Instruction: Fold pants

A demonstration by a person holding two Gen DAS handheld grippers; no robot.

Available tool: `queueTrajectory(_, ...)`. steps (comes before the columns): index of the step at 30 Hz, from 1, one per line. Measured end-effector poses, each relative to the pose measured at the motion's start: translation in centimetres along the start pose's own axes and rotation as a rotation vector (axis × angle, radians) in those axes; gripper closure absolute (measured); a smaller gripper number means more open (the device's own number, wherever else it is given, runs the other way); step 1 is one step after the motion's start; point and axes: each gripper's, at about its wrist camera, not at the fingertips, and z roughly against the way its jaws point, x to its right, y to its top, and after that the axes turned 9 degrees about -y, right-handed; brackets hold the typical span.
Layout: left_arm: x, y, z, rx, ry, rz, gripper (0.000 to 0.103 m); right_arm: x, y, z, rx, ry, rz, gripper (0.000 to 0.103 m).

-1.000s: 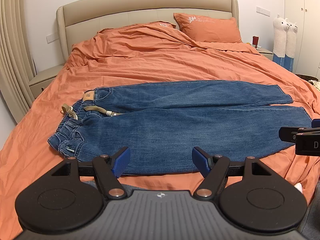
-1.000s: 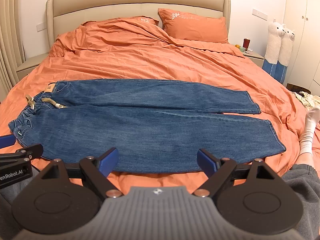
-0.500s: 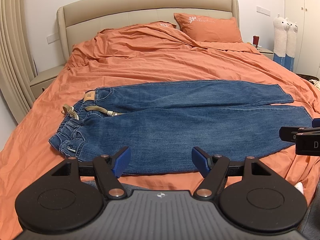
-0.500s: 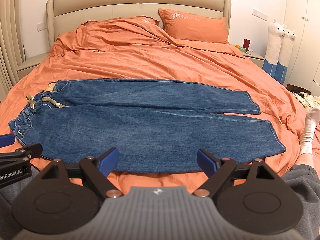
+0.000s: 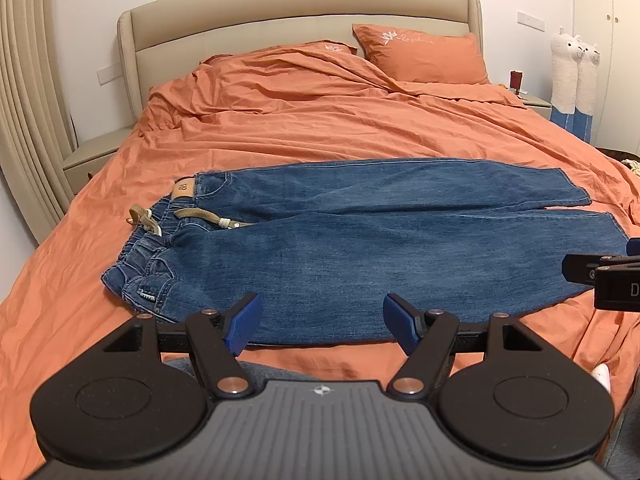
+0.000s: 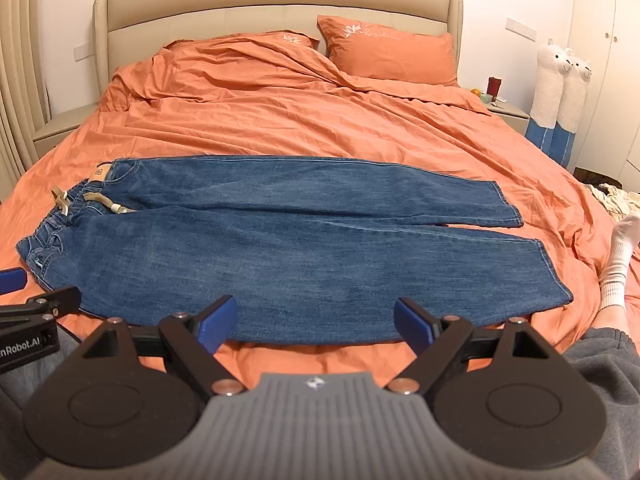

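Blue jeans (image 5: 360, 248) lie flat across the orange bed, waistband with a tan drawstring (image 5: 192, 216) at the left, leg hems at the right. They also show in the right wrist view (image 6: 300, 248). My left gripper (image 5: 322, 322) is open and empty, above the near edge of the jeans near the waist half. My right gripper (image 6: 316, 320) is open and empty, above the near edge nearer the leg half. Each gripper's side shows at the edge of the other's view.
The bed (image 5: 320, 120) has a rumpled orange duvet, an orange pillow (image 5: 420, 56) and a beige headboard (image 5: 280, 20). Nightstands stand at both sides. Two plush alpacas (image 6: 560, 80) lean at the right wall. A person's socked foot (image 6: 618, 256) and grey-clad knees are near the bed's front.
The left wrist view has shifted slightly; the jeans sit a little higher and further right in it. The right gripper and the jeans have not moved.
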Motion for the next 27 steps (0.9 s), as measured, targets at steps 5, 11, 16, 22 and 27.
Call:
queueTrajectory(5,0.1,0.1,-0.1,-0.001,0.001,0.000,0.021,0.0,0.0,0.0,0.000,0.000,-0.001,0.021)
queueTrajectory(11,0.0,0.0,-0.1,-0.001,0.001,-0.002,0.021,0.1,-0.2,-0.1,0.002,0.000,-0.002,0.021)
queueTrajectory(16,-1.1,0.2,-0.6,-0.013,-0.005,-0.009,0.027,0.3,-0.4,-1.0,0.024,0.017,-0.004,0.021)
queueTrajectory(22,-8.3,2.4,-2.6,-0.009,0.000,0.058,0.035,2.8,-0.7,-4.6,0.095,0.127,-0.069,0.021)
queueTrajectory(27,-15.7,4.4,-5.6,0.012,-0.017,0.115,0.035,3.4,-0.5,-9.5,0.092,0.163,-0.057,0.021)
